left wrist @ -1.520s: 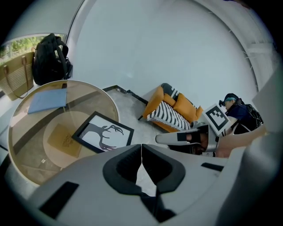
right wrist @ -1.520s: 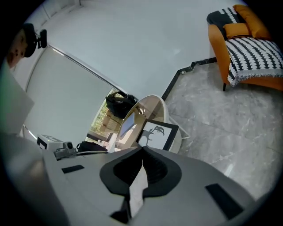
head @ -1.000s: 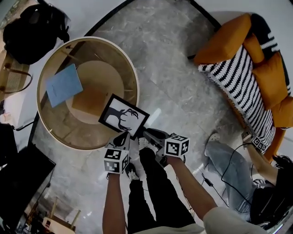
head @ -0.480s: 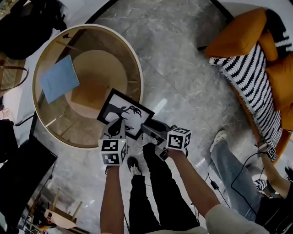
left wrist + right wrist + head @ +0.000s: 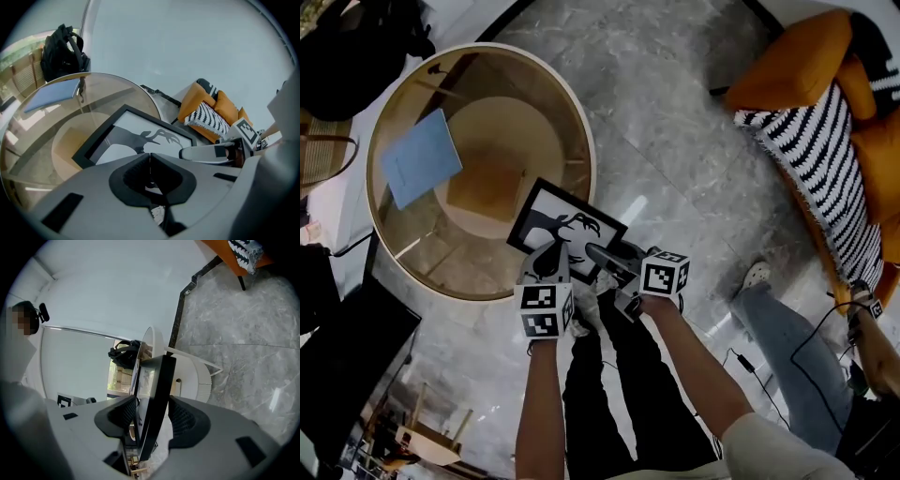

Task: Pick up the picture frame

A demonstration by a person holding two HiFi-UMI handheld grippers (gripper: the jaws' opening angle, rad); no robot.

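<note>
Black rectangular picture frame [image 5: 562, 223] on round glass table [image 5: 584, 131], long axis slanting down-right; right gripper [image 5: 598, 255], jaws just opening, loosely straddles its edge; left gripper [image 5: 550, 257] apparently pinched together.

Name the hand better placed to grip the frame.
Right. The right hand-held gripper, whose jaws have just been opening, straddles the frame at its edge; the left hand-held gripper is shut and empty.

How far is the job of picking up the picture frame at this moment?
Done: the right gripper has the edge of the picture frame between its jaws. In hand: those jaws have just been opening and do not press it; the left gripper is shut at the frame's near edge. Left: grip the frame and lift it off the glass table.
</note>
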